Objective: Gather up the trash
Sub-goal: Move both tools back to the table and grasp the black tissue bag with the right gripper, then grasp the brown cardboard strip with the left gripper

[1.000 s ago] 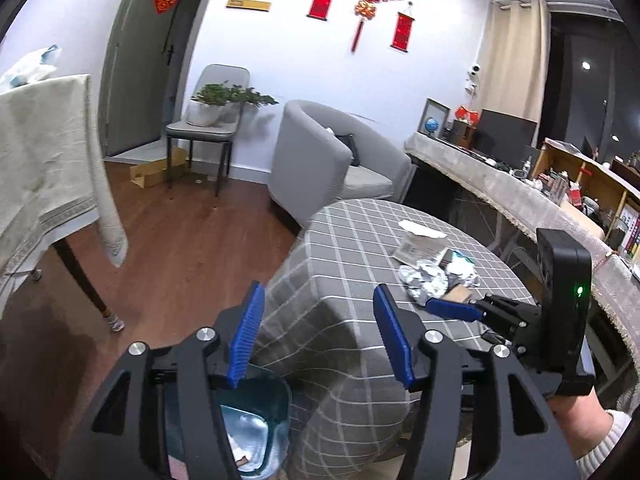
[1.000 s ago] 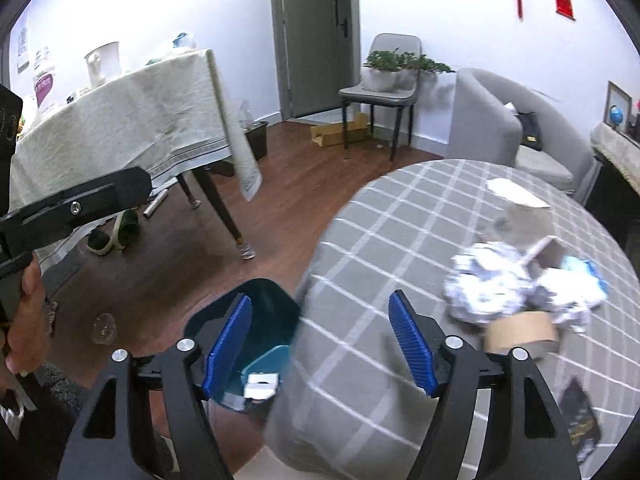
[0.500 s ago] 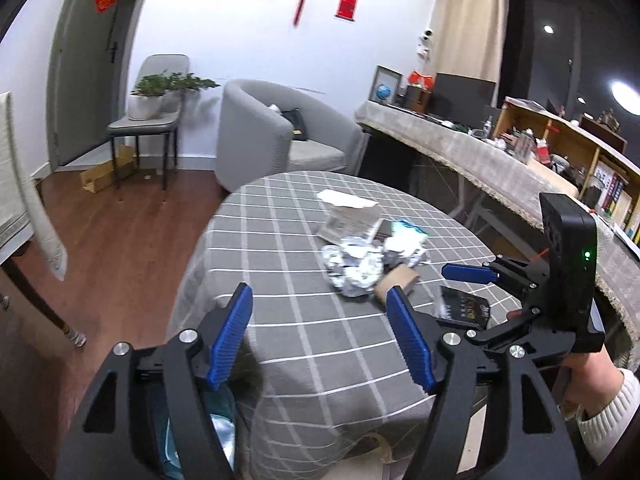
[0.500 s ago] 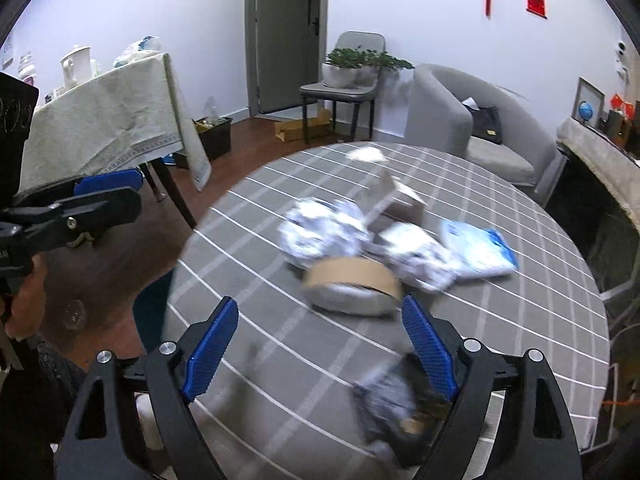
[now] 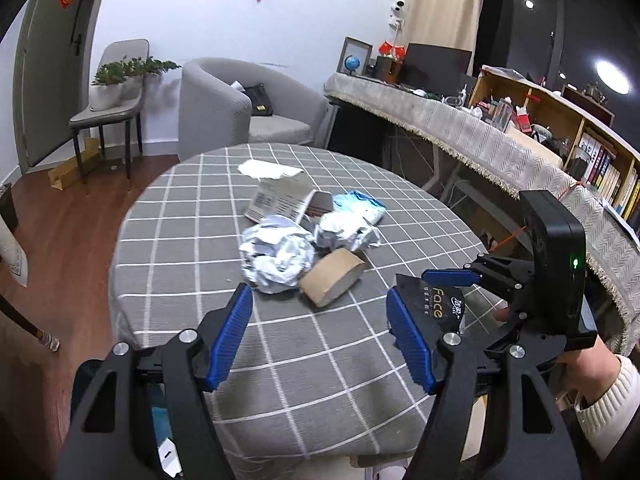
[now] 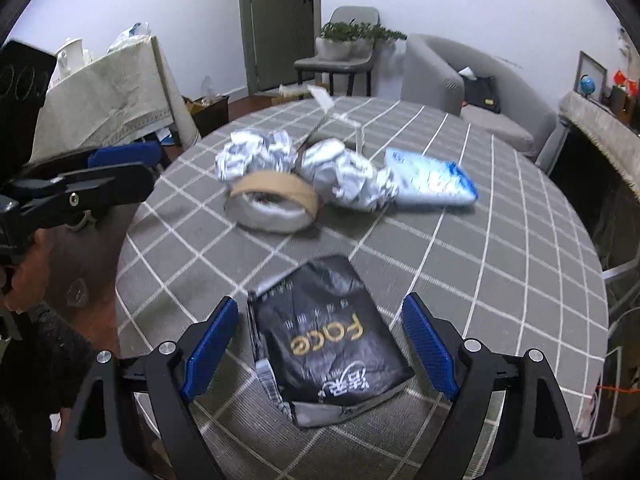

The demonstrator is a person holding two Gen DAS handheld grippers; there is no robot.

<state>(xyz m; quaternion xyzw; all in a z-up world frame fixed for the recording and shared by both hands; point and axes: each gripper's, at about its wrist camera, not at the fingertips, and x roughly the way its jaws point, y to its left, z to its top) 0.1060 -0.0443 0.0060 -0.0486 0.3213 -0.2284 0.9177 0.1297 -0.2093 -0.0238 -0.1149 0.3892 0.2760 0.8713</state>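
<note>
So both tools are over the round desk [image 5: 192, 216] with the grey checked cloth right now. My right tool [image 6: 320, 344] is spread wide with nothing between its blue pads [image 6: 210, 346], and it's sitting low over the black "Face" packet [image 6: 326, 344], which lies flat on the cloth near the front edge, framed by the two fingers but not touching either as far as I can see. My left tool [image 5: 320, 336] is wide open too, empty, hanging over the near edge of the desk.

Rest of the trash is bunched mid-desk: a brown tape roll [image 6: 274, 202] lying on its side, touching a crumpled foil ball [image 6: 252, 156] behind it, a second foil wad [image 6: 346, 174] just to the right, then a blue-white wipes pack [image 6: 430, 178] beside that. A torn cardboard box [image 5: 280, 198] sits behind the foil, and a white paper scrap [image 5: 268, 169] is further back.

A teal bin [image 5: 160, 420] peeks out below the desk edge behind the left tool.
</note>
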